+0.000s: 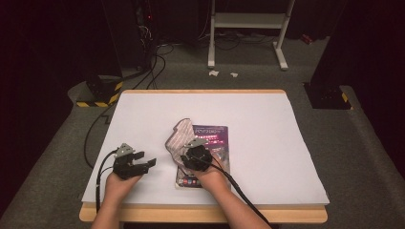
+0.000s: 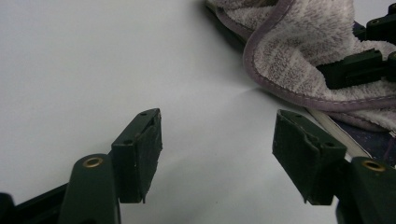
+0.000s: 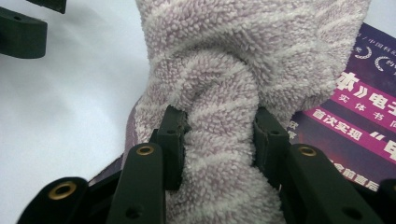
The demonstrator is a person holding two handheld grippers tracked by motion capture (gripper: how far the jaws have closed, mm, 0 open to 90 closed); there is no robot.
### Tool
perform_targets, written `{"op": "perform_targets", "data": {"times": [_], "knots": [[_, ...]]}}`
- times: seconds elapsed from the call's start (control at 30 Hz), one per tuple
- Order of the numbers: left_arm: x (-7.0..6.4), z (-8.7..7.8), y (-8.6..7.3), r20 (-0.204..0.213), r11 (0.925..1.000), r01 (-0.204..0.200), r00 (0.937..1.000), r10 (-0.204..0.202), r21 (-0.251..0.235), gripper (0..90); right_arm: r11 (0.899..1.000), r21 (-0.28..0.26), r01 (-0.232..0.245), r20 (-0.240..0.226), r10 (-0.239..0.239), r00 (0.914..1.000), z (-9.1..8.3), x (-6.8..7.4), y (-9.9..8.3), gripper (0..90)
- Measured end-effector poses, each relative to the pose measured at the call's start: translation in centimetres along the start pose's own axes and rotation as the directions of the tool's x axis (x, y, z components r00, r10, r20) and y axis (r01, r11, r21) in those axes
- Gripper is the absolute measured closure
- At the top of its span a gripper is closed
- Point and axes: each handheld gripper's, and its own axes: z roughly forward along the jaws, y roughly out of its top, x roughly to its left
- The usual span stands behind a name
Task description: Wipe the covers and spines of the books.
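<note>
My right gripper is clamped on the towel: both jaws press into a bunched fold of the striped pinkish terry, cloth bulging between and above them. In the high view the right gripper sits over the book, my right hand behind it near the tabletop's front edge, cable trailing back toward me.

The towel lies crumpled, part on the book's left side, part hanging off onto the white sheet that covers the tabletop. The book is dark purple with pink bands of text and lies flat, about mid-width of the tabletop, closer to the front edge than the back.

My left gripper is released, jaws wide apart, nothing between them, just white sheet under them. In the high view the left gripper is toward the front-left part of the tabletop, left of the towel and apart from it, my left hand at the front edge. From the left gripper view the towel's stitched hem is just ahead to the right, with the right gripper's jaws in the cloth.

Wooden table edge shows along the front under the sheet.
</note>
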Motion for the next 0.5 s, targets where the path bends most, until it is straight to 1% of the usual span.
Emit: {"op": "perform_targets", "data": {"times": [0.07,0.1,0.13,0.2,0.37,0.5], "knots": [[0.0,0.0,0.0,0.001,1.0,0.0,1.0,0.0,0.001,33.3,1.0,0.007,-0.005,0.001,0.005,1.0,-0.2,-0.3,-0.1,62.4],[-0.1,0.0,0.0,0.002,1.0,0.001,1.0,-0.001,0.001,33.3,1.0,0.012,-0.012,0.01,0.012,0.9999,-0.4,-0.4,-0.2,62.3],[-0.1,0.0,0.0,0.002,1.0,0.001,1.0,-0.001,0.001,33.3,1.0,0.014,-0.008,0.017,0.008,0.9998,-0.5,-0.6,-0.2,62.3],[-0.1,0.1,0.0,0.002,1.0,0.001,1.0,-0.001,0.001,33.3,1.0,0.011,-0.02,0.031,0.019,0.9993,-1.0,-1.3,-0.6,62.2],[-0.2,0.3,-0.1,0.006,1.0,0.0,1.0,0.0,0.009,33.3,0.998,0.004,-0.068,0.069,0.067,0.9953,-2.8,-3.7,-2.2,62.1],[-0.3,0.4,0.0,0.011,0.9999,-0.007,0.9999,0.007,0.012,33.3,0.994,-0.007,-0.111,0.118,0.111,0.9868,-4.7,-6.0,-3.9,62.1]]}}
